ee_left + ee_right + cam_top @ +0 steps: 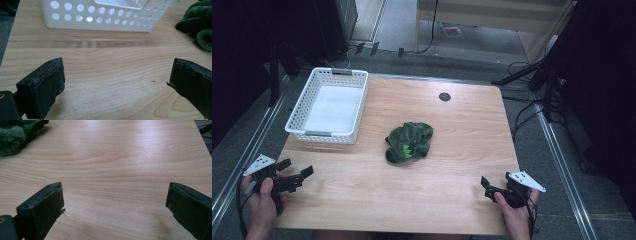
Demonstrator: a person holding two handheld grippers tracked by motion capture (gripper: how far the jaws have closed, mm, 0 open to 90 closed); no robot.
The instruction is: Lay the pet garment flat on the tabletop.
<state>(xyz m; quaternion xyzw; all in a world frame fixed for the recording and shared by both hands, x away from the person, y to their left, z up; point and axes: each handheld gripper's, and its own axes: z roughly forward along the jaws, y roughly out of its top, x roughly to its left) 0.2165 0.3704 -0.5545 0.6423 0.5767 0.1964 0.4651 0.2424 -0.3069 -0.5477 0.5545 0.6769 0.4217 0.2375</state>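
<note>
1. Green plush toy lies crumpled at mid-table, nothing touching it. Its edge also shows at far right of the left gripper view and top left of the right gripper view.
2. White basket sits at the table's far left corner w/ nothing inside; well apart from the toy, up and to the left of it in the high view. Its holed near wall faces the left gripper view.
3. Left gripper rests at the near left edge of the wooden table, jaws spread wide, nothing btwn them; bare wood shows in the gap.
4. Right gripper rests at the near right edge, jaws likewise wide apart and holding nothing.
5. Step in hand, as I judge it: start pose, no reach begun. Likely job is toy into basket.
6. Next move prob. calls for: one gripper goes fwd to the toy, comes down over a thick fold, closes on it. Soft fabric, so bite deep or it'll slip. Then lift clear of the basket rim before letting go.
</note>
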